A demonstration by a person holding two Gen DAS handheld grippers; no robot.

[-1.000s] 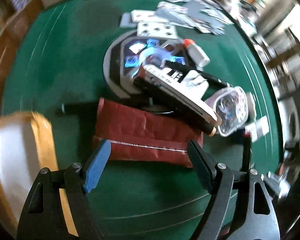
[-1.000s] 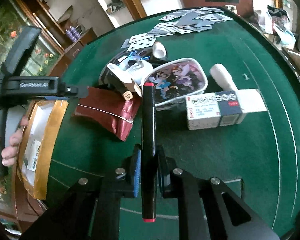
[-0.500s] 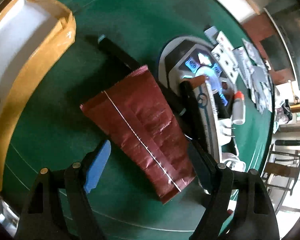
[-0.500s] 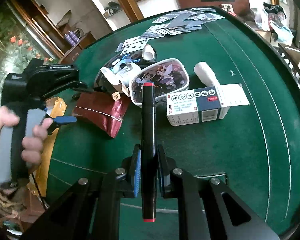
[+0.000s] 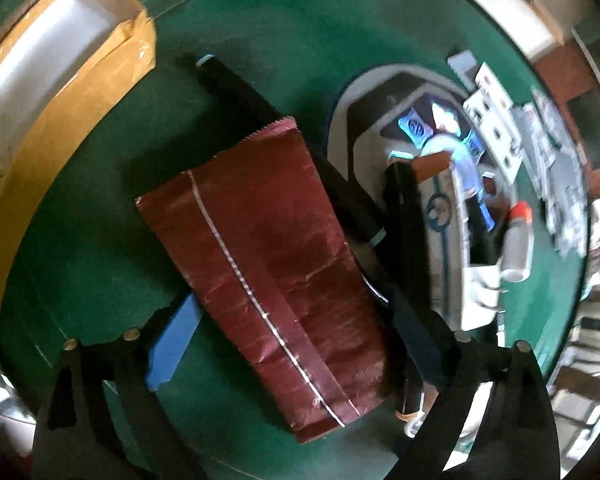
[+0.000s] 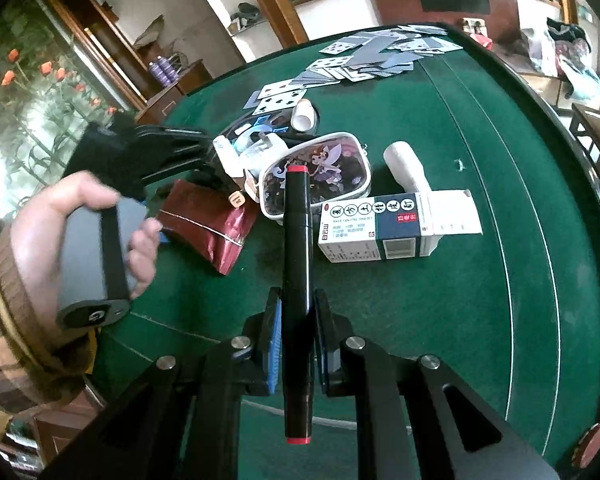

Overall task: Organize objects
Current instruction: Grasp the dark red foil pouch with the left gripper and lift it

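A dark red foil pouch lies flat on the green felt table, partly over a black marker. My left gripper points straight down over the pouch. Its jaws are opening, with the blue pad just off one long edge, the other finger past the opposite edge, and neither pressing. In the right wrist view the pouch sits beside the hand that carries that gripper. My right gripper is shut on a black marker with red ends, held above the felt.
A yellow padded envelope lies at the table's edge. Right of the pouch are a grey round device with blue lights, a fairy-print pencil case, a medicine box, a white tube and scattered playing cards.
My left gripper has rolled about its own axis and sunk closer to the red pouch, and its jaws stand wider. My right gripper drifted slightly, still holding the marker.
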